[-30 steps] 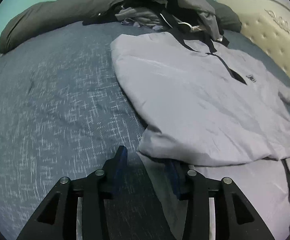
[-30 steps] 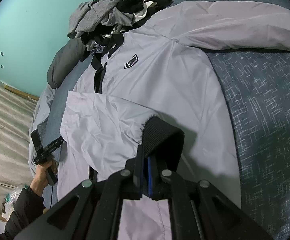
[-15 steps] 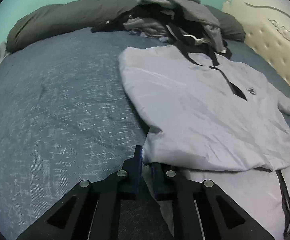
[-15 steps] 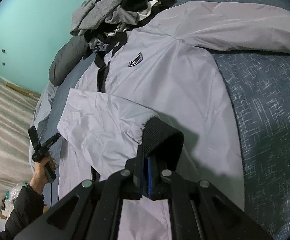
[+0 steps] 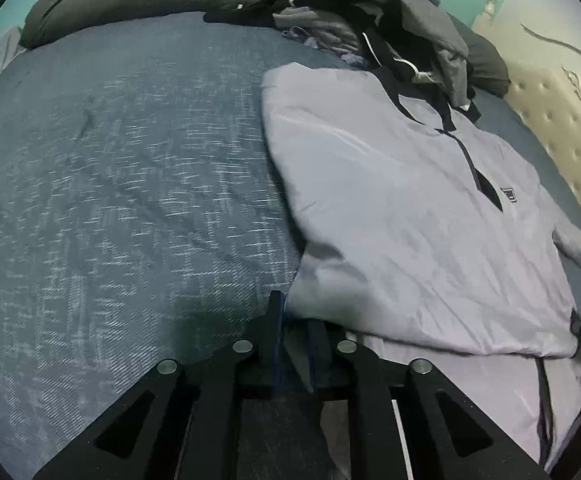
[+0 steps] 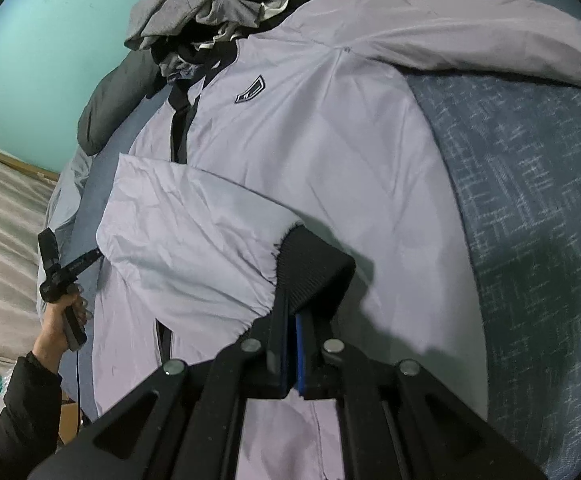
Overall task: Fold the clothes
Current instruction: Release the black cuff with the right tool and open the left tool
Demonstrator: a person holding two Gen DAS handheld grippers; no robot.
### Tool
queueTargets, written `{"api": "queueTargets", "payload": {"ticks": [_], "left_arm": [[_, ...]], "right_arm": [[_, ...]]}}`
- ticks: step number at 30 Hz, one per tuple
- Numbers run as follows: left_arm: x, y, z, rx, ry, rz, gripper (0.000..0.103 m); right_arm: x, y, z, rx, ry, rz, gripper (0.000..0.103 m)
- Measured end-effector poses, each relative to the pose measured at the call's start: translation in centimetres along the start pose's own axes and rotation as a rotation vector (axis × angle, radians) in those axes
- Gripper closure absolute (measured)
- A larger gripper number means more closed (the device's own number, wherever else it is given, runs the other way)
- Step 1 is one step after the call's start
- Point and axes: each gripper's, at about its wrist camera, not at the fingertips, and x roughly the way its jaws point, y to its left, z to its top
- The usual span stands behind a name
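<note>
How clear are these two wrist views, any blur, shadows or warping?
Left wrist view: dim, slightly motion-smeared on the blue bedspread, heavy fisheye bending with black corners. Right wrist view: sharper and brighter, the black sleeve cuff casting a soft shadow onto the light grey jacket.

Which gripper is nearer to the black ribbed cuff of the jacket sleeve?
Right. The right gripper is clamped on the black ribbed cuff. The left gripper is at the jacket's opposite folded edge.
</note>
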Motion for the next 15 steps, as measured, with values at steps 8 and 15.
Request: {"api": "queueTargets", "payload": {"ticks": [8,15], "left_arm": [[-5.5,0.7,1.0,-0.080,-0.086,0.024,0.088],[-1.8,-4.0,3.3,0.039,-0.035,0.019,0.088]], "right_arm": [[0.0,-0.7,-0.7,0.026,-0.004,0.011,0.100],[-0.1,-0.3,-1.1,0.015,-0.014,0.006,0.100]]}}
